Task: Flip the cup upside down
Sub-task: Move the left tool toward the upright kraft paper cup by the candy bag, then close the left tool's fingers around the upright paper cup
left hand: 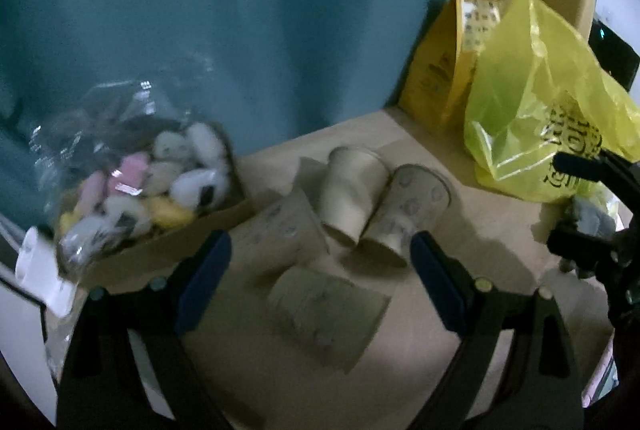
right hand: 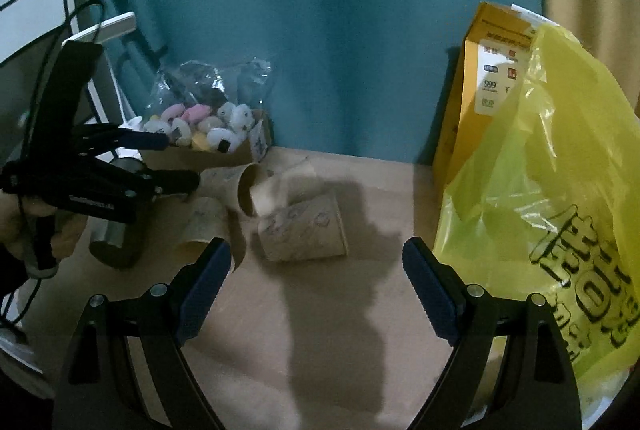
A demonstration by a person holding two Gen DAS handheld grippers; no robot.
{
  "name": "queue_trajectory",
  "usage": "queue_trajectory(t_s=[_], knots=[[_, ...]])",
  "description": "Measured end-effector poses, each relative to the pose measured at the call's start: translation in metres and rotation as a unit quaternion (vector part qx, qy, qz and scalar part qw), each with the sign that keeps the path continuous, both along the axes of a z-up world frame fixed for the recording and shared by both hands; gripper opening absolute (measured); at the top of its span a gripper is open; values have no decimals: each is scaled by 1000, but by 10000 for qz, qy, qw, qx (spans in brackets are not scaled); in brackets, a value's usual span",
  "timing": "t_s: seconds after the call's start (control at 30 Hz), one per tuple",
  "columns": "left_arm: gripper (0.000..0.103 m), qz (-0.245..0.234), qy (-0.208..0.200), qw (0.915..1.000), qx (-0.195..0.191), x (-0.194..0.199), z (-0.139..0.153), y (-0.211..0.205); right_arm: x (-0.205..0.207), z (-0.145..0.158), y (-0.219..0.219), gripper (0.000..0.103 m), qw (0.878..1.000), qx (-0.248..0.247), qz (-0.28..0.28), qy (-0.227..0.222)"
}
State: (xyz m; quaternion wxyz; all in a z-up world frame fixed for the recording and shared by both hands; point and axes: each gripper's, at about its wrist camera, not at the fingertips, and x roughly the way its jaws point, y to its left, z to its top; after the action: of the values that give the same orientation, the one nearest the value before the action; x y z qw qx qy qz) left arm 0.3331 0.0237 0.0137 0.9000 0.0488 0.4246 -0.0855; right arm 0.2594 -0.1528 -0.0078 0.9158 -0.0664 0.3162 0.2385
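Several paper cups lie or stand in a cluster on the beige table. In the left wrist view a printed cup sits nearest, between my open left gripper's fingers, with a plain cup and two printed cups behind. In the right wrist view one printed cup lies on its side ahead of my open, empty right gripper; other cups lie behind it. The left gripper shows at the left, jaws apart, near those cups.
A cardboard box of plush toys in plastic stands at the back left. A yellow box and a yellow plastic bag fill the right side. A teal curtain hangs behind. A metal cup stands at the left.
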Motion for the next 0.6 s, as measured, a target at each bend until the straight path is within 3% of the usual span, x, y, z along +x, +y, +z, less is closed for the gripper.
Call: queue_trajectory(t_s=[0.13, 0.37, 0.5, 0.6], knots=[[92, -442, 162, 9988, 161, 30, -14, -20, 11, -2, -5, 90, 9999, 63, -62, 69], [90, -502, 374, 9978, 239, 75, -34, -28, 23, -3, -12, 90, 9998, 147, -151, 75], [75, -547, 529, 9969, 217, 92, -42, -30, 25, -5, -16, 90, 9995, 185, -224, 94], [74, -609, 657, 9957, 239, 98, -53, -35, 27, -5, -20, 90, 9994, 213, -280, 75]])
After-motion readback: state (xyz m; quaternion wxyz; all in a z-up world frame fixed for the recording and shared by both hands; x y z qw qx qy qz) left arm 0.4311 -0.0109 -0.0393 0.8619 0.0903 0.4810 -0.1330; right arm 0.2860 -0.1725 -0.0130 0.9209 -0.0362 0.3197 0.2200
